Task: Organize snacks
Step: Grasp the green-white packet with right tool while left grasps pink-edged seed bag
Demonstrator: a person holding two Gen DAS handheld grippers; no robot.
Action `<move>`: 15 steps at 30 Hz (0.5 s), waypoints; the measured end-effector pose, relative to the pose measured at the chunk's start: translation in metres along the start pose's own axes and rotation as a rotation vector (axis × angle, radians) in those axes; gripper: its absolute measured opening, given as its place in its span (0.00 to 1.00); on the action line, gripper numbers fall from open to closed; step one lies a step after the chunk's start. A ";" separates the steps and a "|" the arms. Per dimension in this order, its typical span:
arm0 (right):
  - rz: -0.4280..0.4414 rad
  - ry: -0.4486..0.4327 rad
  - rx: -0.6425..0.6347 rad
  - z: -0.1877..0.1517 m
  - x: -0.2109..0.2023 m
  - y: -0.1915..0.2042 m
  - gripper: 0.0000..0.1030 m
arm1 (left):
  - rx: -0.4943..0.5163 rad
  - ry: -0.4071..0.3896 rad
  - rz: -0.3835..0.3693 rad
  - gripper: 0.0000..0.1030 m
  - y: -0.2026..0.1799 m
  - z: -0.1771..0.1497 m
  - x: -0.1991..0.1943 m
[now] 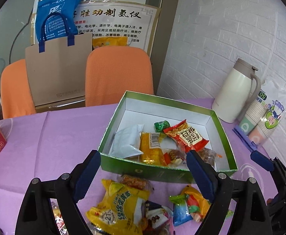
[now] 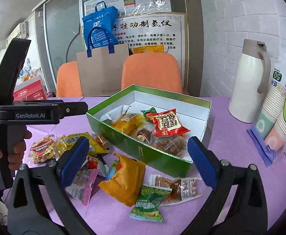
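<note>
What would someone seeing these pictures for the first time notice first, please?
The green box at the middle of the purple table, already holding a red packet among other snacks. In front of it, loose snacks lie scattered, an orange packet most prominent. Both grippers hover open and empty over that pile, left gripper and right gripper, and a white jug stands at the back right.

Open right tongs [image 2: 138,162] above snacks [image 2: 123,178] beside green box [image 2: 143,150].
</note>
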State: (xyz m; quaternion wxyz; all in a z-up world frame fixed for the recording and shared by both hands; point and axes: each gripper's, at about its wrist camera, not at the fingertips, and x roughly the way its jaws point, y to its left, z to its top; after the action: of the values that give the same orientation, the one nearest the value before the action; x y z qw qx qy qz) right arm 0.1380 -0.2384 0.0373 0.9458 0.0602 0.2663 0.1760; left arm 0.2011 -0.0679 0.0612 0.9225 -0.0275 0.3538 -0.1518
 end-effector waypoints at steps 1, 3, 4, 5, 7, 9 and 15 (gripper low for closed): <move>-0.002 -0.007 0.003 -0.004 -0.007 0.002 0.97 | 0.005 0.001 0.002 0.88 -0.002 -0.004 -0.006; -0.011 -0.014 0.009 -0.013 -0.020 0.003 0.97 | 0.014 0.005 0.006 0.88 -0.005 -0.013 -0.019; -0.017 -0.014 0.013 -0.019 -0.025 0.003 0.97 | 0.020 0.007 0.002 0.88 -0.007 -0.018 -0.024; -0.024 -0.010 0.018 -0.023 -0.029 0.002 0.97 | 0.027 0.005 -0.010 0.88 -0.008 -0.024 -0.030; -0.048 0.009 0.029 -0.038 -0.034 -0.001 0.97 | 0.036 0.003 -0.034 0.88 -0.009 -0.038 -0.041; -0.071 0.045 0.036 -0.053 -0.035 -0.003 0.97 | 0.043 0.001 -0.047 0.88 -0.011 -0.053 -0.048; -0.053 0.162 0.107 -0.083 -0.017 -0.013 0.97 | 0.062 0.041 -0.061 0.88 -0.007 -0.102 -0.057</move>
State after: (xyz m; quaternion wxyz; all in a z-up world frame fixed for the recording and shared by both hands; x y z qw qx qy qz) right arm 0.0848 -0.2550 -0.0278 0.9210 0.0889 0.3522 0.1408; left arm 0.0921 -0.0520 0.0230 0.9105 -0.0066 0.3667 -0.1910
